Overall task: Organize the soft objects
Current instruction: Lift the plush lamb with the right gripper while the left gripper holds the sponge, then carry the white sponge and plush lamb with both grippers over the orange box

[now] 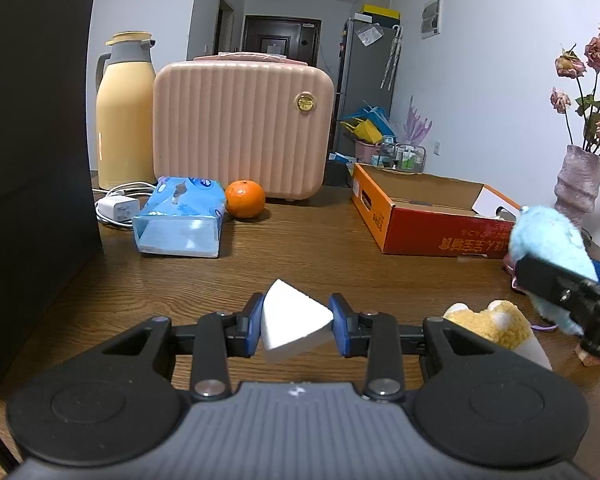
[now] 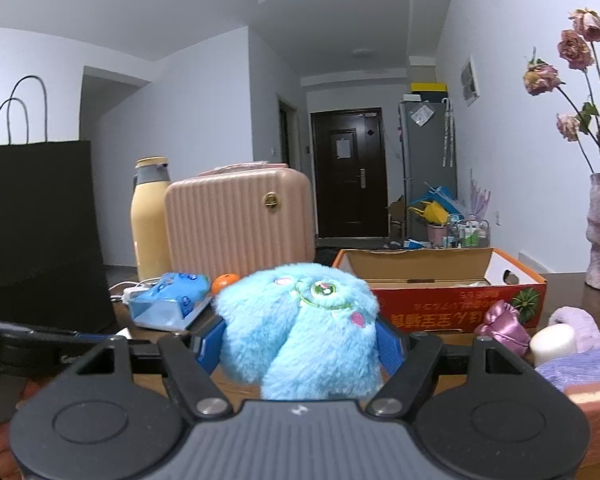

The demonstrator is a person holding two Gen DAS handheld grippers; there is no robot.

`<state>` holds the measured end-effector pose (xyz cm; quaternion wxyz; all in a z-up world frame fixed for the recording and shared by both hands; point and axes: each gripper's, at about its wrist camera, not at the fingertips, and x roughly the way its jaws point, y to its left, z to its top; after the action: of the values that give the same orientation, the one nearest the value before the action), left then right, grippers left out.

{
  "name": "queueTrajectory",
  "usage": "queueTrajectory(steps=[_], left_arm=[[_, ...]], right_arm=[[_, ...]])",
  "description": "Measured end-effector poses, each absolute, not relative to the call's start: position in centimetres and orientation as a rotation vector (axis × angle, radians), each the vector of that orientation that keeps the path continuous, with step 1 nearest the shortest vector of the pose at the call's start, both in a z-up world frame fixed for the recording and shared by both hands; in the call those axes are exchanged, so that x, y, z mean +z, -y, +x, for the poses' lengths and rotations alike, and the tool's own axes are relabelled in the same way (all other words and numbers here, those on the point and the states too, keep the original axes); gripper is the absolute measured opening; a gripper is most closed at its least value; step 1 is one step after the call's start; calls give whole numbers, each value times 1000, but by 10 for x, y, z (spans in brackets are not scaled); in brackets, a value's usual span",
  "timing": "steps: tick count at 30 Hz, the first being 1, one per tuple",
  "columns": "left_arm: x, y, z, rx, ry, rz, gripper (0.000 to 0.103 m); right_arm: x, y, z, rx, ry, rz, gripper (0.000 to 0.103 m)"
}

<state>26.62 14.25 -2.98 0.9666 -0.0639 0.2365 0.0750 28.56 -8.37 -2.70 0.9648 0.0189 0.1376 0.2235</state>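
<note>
A white sponge wedge is clamped between the blue pads of the left tool, held clear above the wooden tabletop. In the right tool a blue plush toy is gripped at its sides, the pads pressed into the fur and the toy's embroidered face turned up and away from the camera. A yellow plush toy is seen just to the right of the left tool, low on the tabletop.

Beyond the right tool, slightly to its right, the open orange cardboard box is judged the likely destination; from the left tool it lies ahead and well to the right. For the step to be done well, the plush should be carried over the near wall with its hanging bulk cleared, then released only once it is over the bare floor of the box. The sponge could be brought in afterwards, so that the two tools are kept from crowding each other.

A purple satin pouch and a lilac knitted item are seen near the right tool's right side. Farther off, left of the box, a tissue pack, an orange, a pink case and a yellow flask stand well apart from both tools.
</note>
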Motion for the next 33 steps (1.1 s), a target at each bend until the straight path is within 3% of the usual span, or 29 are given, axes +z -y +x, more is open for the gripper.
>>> queueTrajectory(steps=[33], left_arm=[[15, -80, 341, 83, -396, -106, 36]], right_arm=[[-11, 119, 377, 275, -212, 79, 74]])
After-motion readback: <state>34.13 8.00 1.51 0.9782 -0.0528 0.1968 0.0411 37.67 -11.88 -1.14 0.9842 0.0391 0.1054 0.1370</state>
